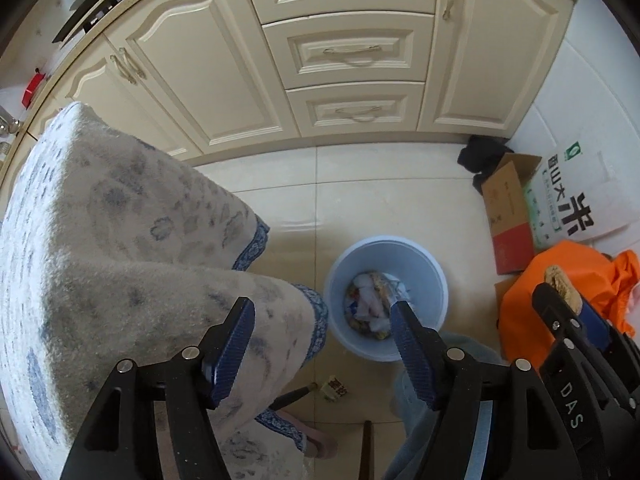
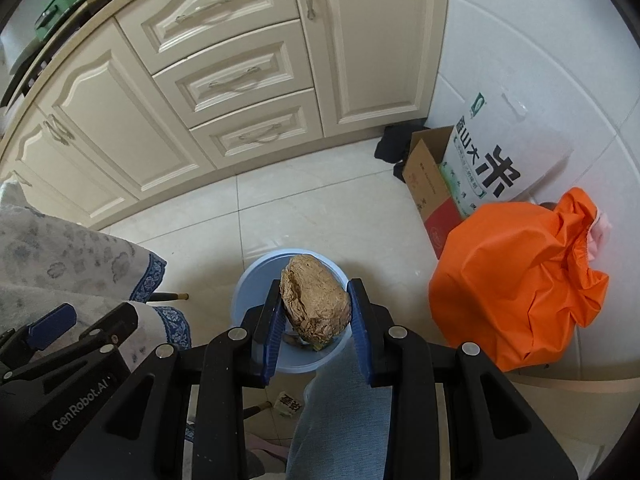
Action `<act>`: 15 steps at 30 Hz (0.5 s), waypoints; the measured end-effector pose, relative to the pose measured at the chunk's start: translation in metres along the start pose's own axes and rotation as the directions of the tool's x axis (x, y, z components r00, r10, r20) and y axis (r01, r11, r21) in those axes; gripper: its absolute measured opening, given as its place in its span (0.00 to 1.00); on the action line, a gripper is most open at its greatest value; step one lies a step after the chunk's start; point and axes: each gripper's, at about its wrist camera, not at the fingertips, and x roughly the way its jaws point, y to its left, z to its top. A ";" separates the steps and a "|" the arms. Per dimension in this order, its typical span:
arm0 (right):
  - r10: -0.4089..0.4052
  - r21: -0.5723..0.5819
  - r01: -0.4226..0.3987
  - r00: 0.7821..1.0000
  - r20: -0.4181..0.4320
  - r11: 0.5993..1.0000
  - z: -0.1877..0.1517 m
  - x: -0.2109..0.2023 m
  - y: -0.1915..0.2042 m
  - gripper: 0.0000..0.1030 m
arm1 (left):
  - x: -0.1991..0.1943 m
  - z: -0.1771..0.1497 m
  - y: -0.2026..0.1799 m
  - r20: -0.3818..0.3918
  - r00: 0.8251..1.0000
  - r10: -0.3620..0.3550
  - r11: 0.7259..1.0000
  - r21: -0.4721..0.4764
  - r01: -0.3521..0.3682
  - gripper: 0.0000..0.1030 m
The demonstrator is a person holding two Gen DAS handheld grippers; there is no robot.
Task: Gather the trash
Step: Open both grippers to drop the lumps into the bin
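Right hand-held gripper (image 2: 314, 312) clamps brown wad (image 2: 316, 300) over blue bin (image 2: 248, 292); left (image 1: 320, 344) open; tiled floor (image 2: 320, 208)

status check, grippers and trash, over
Left gripper open, empty. Right gripper shut on brown paper wad, above blue trash bin. Wrapper on floor.

A crumpled brown paper wad (image 2: 316, 300) is sitting pinched upright right over the round light-blue plastic bin (image 1: 386, 258), which is standing on the floor, holding crumpled white and yellow scraps (image 1: 374, 304).
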 end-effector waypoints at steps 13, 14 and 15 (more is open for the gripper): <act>0.092 -0.025 -0.094 0.995 -0.046 0.995 -0.004 0.002 0.017 0.45 | -0.003 -0.002 0.010 -0.006 1.000 0.008 1.000 -0.006 -0.009 0.64; 0.091 -0.019 -0.092 0.994 -0.056 0.996 -0.005 0.003 0.016 0.45 | -0.004 -0.002 0.010 -0.007 1.000 0.006 1.000 -0.006 -0.006 0.64; 0.090 -0.017 -0.091 0.994 -0.061 0.996 -0.005 0.003 0.016 0.45 | -0.004 -0.002 0.010 -0.009 1.000 0.003 1.000 -0.005 -0.004 0.64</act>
